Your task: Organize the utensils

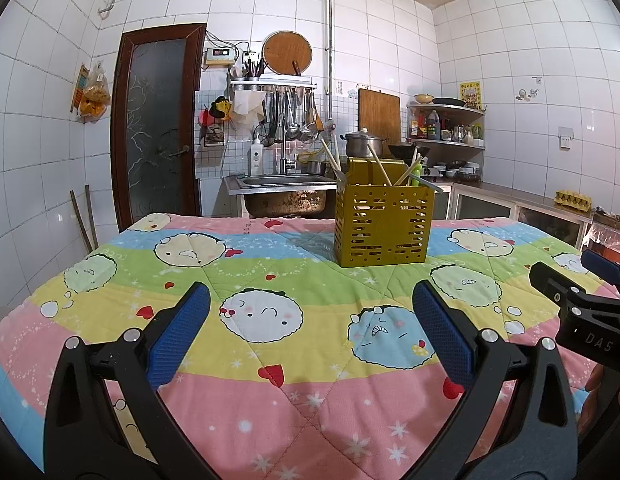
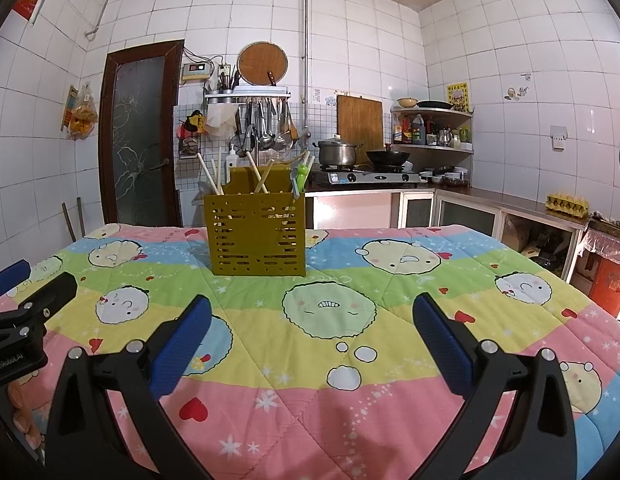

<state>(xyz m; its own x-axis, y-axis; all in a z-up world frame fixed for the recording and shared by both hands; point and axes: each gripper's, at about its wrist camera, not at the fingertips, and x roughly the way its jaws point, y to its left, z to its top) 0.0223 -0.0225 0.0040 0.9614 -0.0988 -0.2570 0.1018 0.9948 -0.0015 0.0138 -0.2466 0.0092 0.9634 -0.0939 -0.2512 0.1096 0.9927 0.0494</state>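
Left hand-held gripper: released — its blue pads spread wide with nothing between them, hovering low over the near edge of the quilt-covered counter.
Right hand-held gripper: also released and empty, level with the left one over the same near edge; each shows at the side of the other's view, so the two sit just beside each other.
Near half of the counter: only the cartoon quilt shows — no loose utensil lies on it in either view.
Utensil caddy: a slotted yellow box standing upright toward the far edge of the counter, well apart from both grippers.
Bearing from the left gripper: ahead and somewhat to its right.
Bearing from the right gripper: ahead and to its left — so the caddy stands roughly between the two lines of sight, with neither hand clearly nearer.
Chopsticks: pale sticks poking out of the caddy's top, long axes near upright but leaning apart in different directions.
Green utensil: upright at the caddy's right side; what kind it is I cannot tell.
Judgement: everything seems already in the caddy, so any coming move is a forward reach, meeting the handles from above.
Beyond the far edge: sink, stove, hanging ladles.
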